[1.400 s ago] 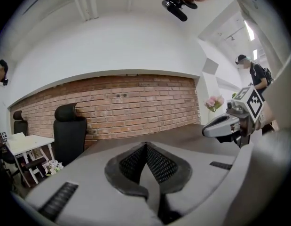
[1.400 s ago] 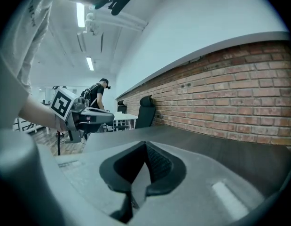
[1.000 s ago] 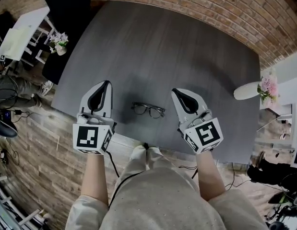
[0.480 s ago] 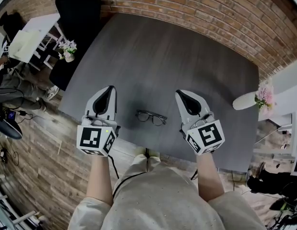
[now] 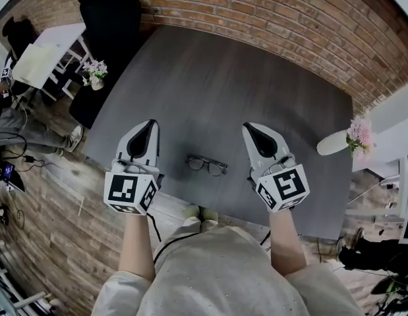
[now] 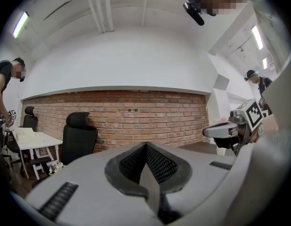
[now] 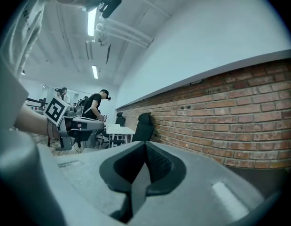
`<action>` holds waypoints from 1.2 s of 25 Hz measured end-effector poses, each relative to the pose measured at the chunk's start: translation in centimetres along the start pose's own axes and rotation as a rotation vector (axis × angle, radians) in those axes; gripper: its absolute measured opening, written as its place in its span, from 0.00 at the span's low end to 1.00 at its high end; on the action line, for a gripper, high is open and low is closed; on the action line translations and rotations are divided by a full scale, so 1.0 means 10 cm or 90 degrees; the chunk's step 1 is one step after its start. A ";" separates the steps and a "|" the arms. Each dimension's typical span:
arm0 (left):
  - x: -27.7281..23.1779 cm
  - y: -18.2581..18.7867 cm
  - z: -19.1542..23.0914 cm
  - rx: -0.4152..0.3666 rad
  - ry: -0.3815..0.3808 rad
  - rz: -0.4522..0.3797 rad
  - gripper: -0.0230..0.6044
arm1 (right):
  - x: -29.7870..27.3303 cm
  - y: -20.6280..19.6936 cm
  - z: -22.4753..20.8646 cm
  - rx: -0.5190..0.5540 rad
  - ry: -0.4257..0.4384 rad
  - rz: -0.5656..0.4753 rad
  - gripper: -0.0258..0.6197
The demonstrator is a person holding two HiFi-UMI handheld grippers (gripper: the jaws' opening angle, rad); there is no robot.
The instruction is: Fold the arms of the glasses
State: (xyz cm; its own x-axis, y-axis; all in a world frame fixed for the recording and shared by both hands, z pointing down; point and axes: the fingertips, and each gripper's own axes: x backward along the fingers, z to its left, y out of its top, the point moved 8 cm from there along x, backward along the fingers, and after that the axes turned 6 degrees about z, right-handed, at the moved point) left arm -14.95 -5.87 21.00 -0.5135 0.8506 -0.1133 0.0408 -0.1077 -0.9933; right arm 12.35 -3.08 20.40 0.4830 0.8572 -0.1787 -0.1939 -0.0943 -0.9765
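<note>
Grey wood desk fills the middle of the room, its far side against a brick wall. Glasses lie on it toward 6 o'clock, close to the near edge and the person's lap. They are too small to show how the arms sit.

Left tongs are at 9 o'clock of the glasses and right tongs at 3 o'clock. Each is apart from the frame and touches nothing, its nose aimed at 12 o'clock toward the wall. Both pairs are pressed together with nothing between the pads. Their own views show the dark pads meeting in a seam, with only brick beyond. Bare forearms run back from them toward 6 o'clock.

Further out, a black chair stands at 11 o'clock of the desk. A white table with small flowers near it sits at 10 o'clock, and pink flowers at 3 o'clock. Another person stands bent over farther back, past the chair.
</note>
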 end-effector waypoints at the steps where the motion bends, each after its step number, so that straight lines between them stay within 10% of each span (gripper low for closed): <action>1: 0.01 0.00 0.00 0.001 0.000 -0.001 0.03 | 0.00 0.01 0.00 0.001 -0.001 -0.002 0.04; 30: 0.07 -0.09 0.00 0.016 -0.019 0.001 0.03 | 0.19 -0.08 -0.03 -0.016 -0.032 0.005 0.04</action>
State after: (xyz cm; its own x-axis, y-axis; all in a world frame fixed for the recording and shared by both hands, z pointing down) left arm -15.35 -5.20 21.81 -0.5381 0.8351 -0.1138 0.0204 -0.1221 -0.9923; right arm 13.66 -1.51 20.82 0.4378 0.8808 -0.1804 -0.1755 -0.1130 -0.9780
